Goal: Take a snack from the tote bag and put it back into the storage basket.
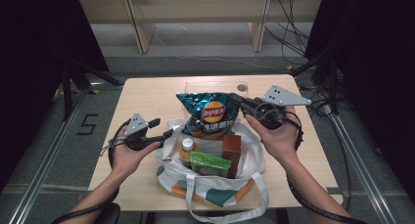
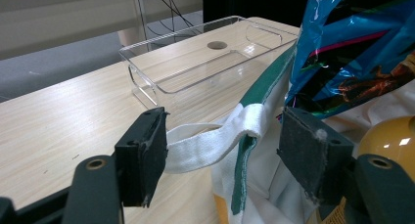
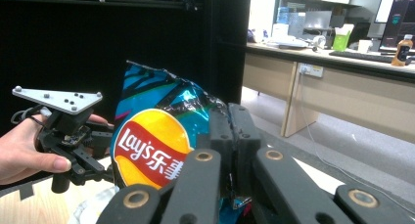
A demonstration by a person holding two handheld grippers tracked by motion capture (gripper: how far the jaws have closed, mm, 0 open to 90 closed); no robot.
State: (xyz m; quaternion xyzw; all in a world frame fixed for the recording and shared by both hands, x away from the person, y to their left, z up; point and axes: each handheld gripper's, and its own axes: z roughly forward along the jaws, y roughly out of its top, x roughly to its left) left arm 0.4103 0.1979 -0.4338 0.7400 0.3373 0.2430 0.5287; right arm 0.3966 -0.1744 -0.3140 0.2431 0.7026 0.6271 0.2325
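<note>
A blue Lay's chip bag hangs upright over the open mouth of a white and green tote bag. My right gripper is shut on the chip bag's upper right edge; in the right gripper view the jaws pinch the foil of the chip bag. My left gripper is open at the tote's left rim. In the left gripper view the tote's white strap runs across the gap between the fingertips of the left gripper, with the chip bag behind.
Inside the tote stand a bottle, a green packet and a brown box. A clear plastic tray sits at the far side of the wooden table. The left gripper shows beyond the chip bag.
</note>
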